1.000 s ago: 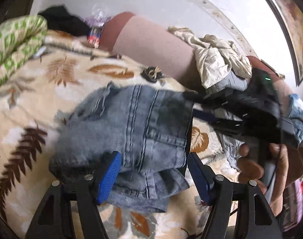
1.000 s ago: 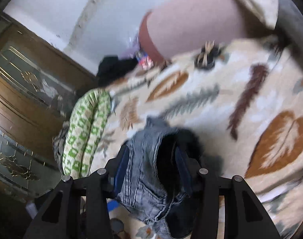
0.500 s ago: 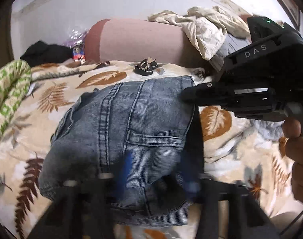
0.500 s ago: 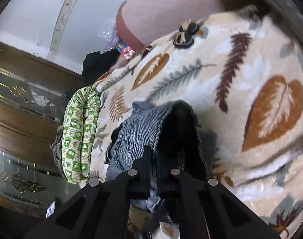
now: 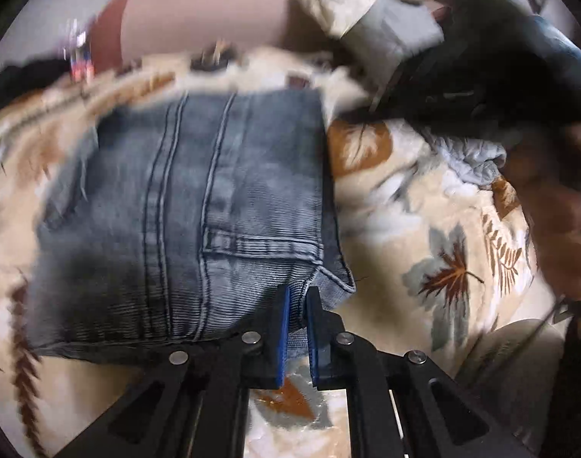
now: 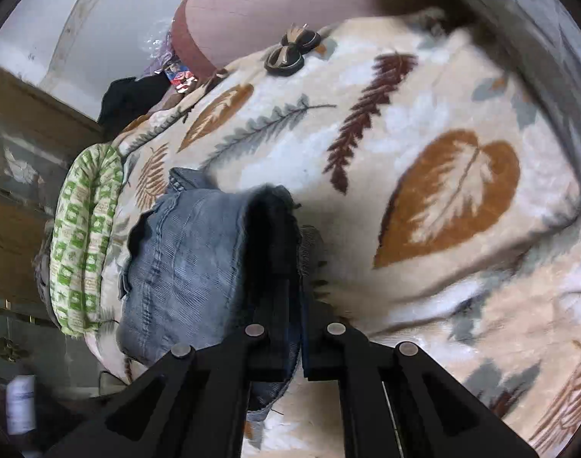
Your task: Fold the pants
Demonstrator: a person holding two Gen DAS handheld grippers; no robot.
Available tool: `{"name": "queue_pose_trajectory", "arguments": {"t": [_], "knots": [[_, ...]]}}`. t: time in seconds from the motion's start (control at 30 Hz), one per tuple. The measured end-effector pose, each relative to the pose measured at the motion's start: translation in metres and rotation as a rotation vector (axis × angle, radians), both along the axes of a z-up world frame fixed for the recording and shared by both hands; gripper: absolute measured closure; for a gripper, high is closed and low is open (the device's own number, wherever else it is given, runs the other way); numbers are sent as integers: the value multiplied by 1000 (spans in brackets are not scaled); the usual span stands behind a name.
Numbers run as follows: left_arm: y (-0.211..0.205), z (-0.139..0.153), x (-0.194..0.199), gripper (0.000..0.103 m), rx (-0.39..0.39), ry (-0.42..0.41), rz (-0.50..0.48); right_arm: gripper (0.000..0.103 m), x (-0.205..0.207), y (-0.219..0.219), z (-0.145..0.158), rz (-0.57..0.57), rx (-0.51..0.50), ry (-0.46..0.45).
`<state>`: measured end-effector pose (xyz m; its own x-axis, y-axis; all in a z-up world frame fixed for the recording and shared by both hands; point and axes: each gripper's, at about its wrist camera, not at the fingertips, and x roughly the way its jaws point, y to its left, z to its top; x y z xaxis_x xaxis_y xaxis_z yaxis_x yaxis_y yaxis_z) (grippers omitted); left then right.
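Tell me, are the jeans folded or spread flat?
Folded: the jeans form a compact, layered rectangle on the blanket, both grippers clamping edges.

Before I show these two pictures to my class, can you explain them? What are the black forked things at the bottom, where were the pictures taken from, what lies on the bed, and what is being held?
No robot here: a person holds a two-finger gripper in each hand, and each has a wide-angle camera looking along its fingers. One picture comes from the left gripper, the other from the right gripper. Both are shut on the jeans, which are partly folded on a leaf-patterned blanket; the left pinches a near corner, the right a folded edge. The right gripper's dark body and the person's hand show blurred at the right of the left picture. Also on the bed: a pink bolster, a green quilt and a dark bow.
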<state>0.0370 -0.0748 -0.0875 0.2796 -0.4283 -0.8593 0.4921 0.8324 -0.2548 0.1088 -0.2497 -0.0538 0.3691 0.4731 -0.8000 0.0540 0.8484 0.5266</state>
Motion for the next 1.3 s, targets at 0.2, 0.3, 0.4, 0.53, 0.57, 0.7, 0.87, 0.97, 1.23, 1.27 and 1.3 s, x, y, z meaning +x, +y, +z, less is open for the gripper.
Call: {"name": "queue_pose_trajectory", "arguments": {"t": [0.2, 0.3, 0.4, 0.53, 0.57, 0.7, 0.87, 0.97, 1.23, 1.27, 1.3], "knots": [[-6, 9, -12, 94, 18, -44, -19, 94, -5, 43, 25, 97, -38, -193], [-6, 3, -10, 94, 27, -28, -24, 94, 13, 55, -13, 99, -164, -68], [-4, -1, -4, 94, 7, 18, -22, 94, 25, 56, -57, 112, -203, 100], [2, 13, -5, 89, -35, -5, -24, 94, 23, 47, -44, 90, -191, 44], [9, 27, -8, 86, -67, -35, -29, 90, 19, 44, -33, 78, -189, -3], [44, 69, -22, 20, -77, -225, 70, 31, -17, 34, 11, -18, -175, -221], [84, 88, -32, 12, 1, -383, 216, 28, -60, 57, 38, -66, -177, -370], [103, 84, -47, 8, 93, -459, 303, 28, -103, 73, 39, -121, -181, -425], [121, 65, -69, 0, 161, -445, 421, 22, -162, 111, 37, -77, -315, -519], [120, 66, -69, 0, 164, -449, 419, 22, -164, 112, 38, -76, -321, -522], [119, 66, -70, 0, 165, -452, 417, 22, -167, 111, 39, -78, -314, -534]]}}
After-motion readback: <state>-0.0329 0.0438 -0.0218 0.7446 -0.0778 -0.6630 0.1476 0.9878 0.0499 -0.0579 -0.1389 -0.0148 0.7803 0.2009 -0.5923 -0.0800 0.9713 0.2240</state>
